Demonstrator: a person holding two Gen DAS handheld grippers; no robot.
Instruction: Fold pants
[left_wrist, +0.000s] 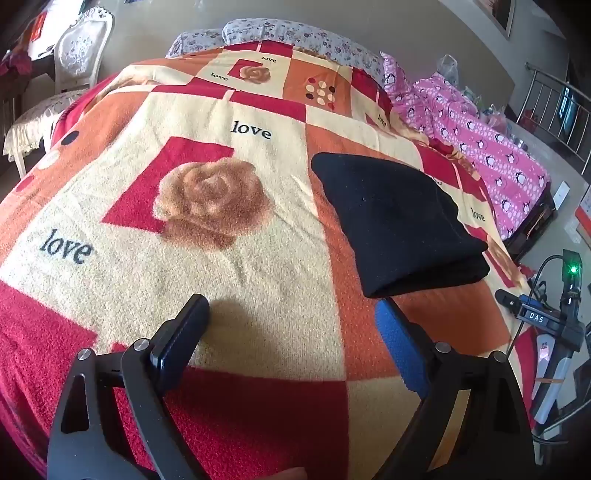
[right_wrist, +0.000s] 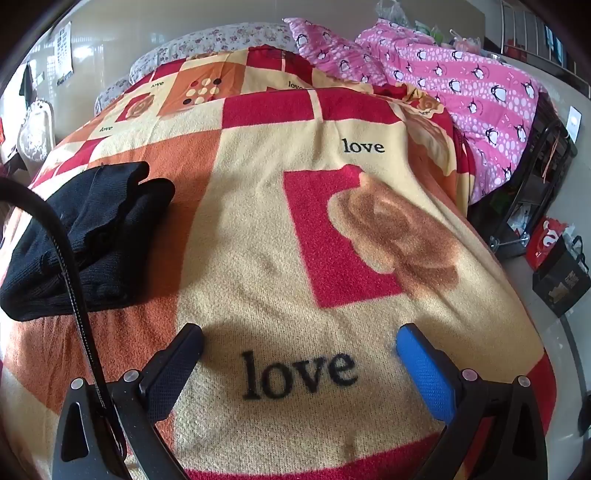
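Note:
The black pants (left_wrist: 395, 221) lie folded in a compact stack on the patterned blanket (left_wrist: 258, 280). In the left wrist view they are just beyond my left gripper's blue finger, to the right. My left gripper (left_wrist: 291, 314) is open and empty, low over the blanket. In the right wrist view the pants (right_wrist: 92, 236) lie at the left, apart from my right gripper (right_wrist: 299, 339), which is open and empty over the blanket (right_wrist: 280, 258). A black cable (right_wrist: 70, 273) crosses in front of the pants.
A pink penguin quilt (left_wrist: 491, 155) is heaped along the bed's far right side; it also shows in the right wrist view (right_wrist: 461, 85). Floral pillows (left_wrist: 295, 37) lie at the head. A white chair (left_wrist: 74, 55) stands left. Bags (right_wrist: 554, 266) stand on the floor at right.

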